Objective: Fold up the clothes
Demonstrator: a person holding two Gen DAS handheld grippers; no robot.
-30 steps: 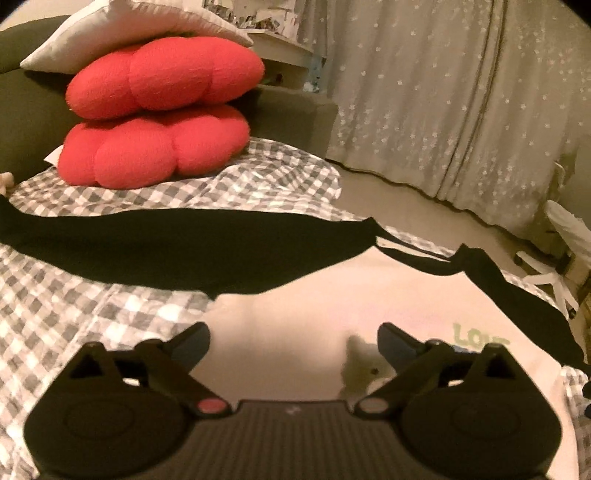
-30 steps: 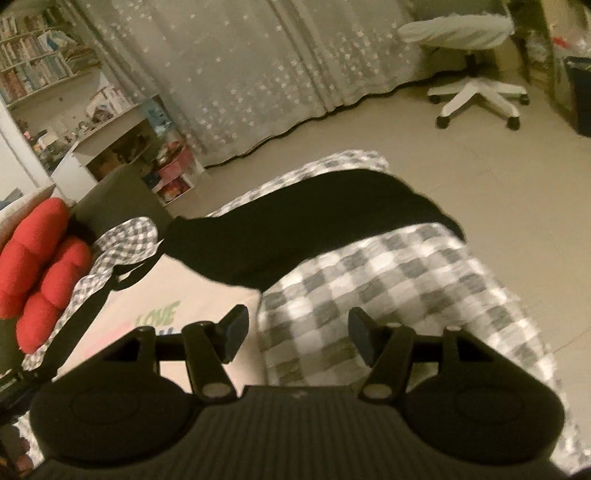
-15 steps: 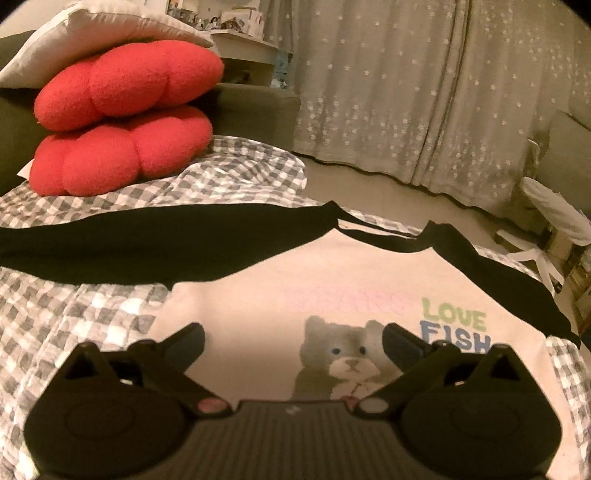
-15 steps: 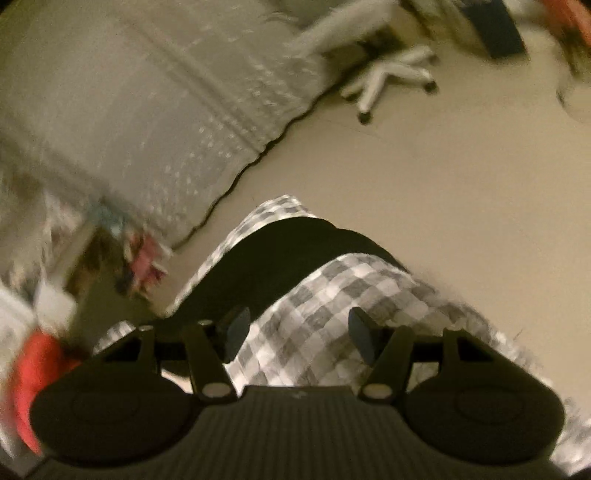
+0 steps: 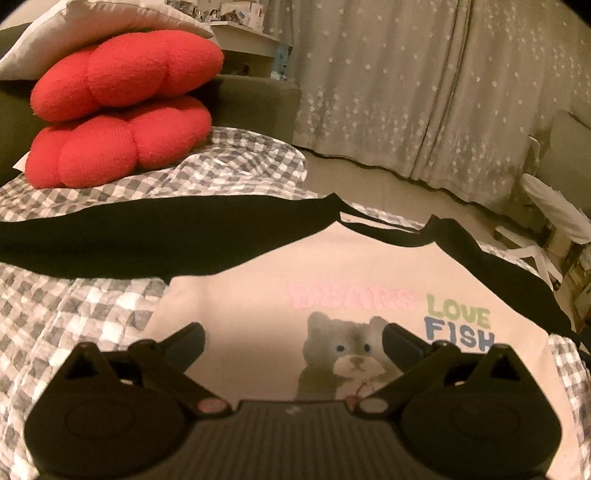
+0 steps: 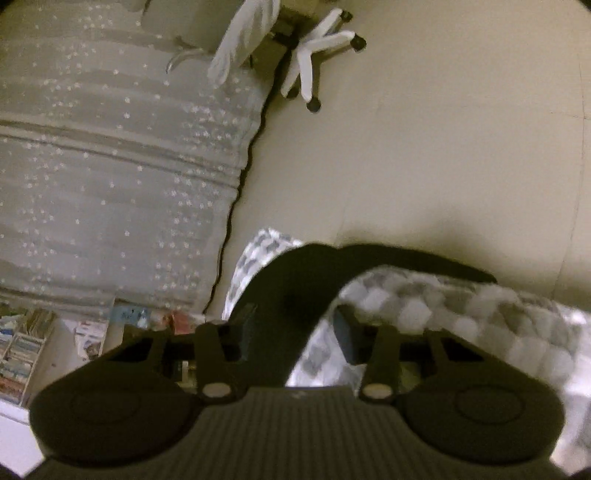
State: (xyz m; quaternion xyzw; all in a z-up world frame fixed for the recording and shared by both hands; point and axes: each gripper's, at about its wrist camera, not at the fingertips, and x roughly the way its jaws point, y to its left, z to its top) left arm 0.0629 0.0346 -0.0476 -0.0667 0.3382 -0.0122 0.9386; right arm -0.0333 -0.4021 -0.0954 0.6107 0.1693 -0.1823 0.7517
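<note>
A cream T-shirt (image 5: 258, 295) with black sleeves and a bear print lies face up on the checked blanket (image 5: 74, 314). One black sleeve (image 5: 147, 236) stretches out to the left. My left gripper (image 5: 293, 334) hovers open over the shirt's chest, with nothing between its fingers. In the right wrist view the other black sleeve (image 6: 288, 288) hangs over the edge of the blanket (image 6: 461, 306). My right gripper (image 6: 295, 325) is rolled to one side and its jaws are closing, with the sleeve between them. I cannot see the pads pressing on the cloth.
Two red cushions (image 5: 122, 122) and a white pillow (image 5: 92, 26) are stacked at the back left on a dark sofa. Starred curtains (image 5: 406, 92) hang behind. A white office chair (image 6: 314, 55) stands on the bare floor (image 6: 443, 147). A bookshelf (image 6: 22, 350) sits at the lower left.
The right gripper rolled strongly, came down over the hanging black sleeve, and its fingers drew closer. The left view now takes in the bear print and lettering; its gripper stays open.
</note>
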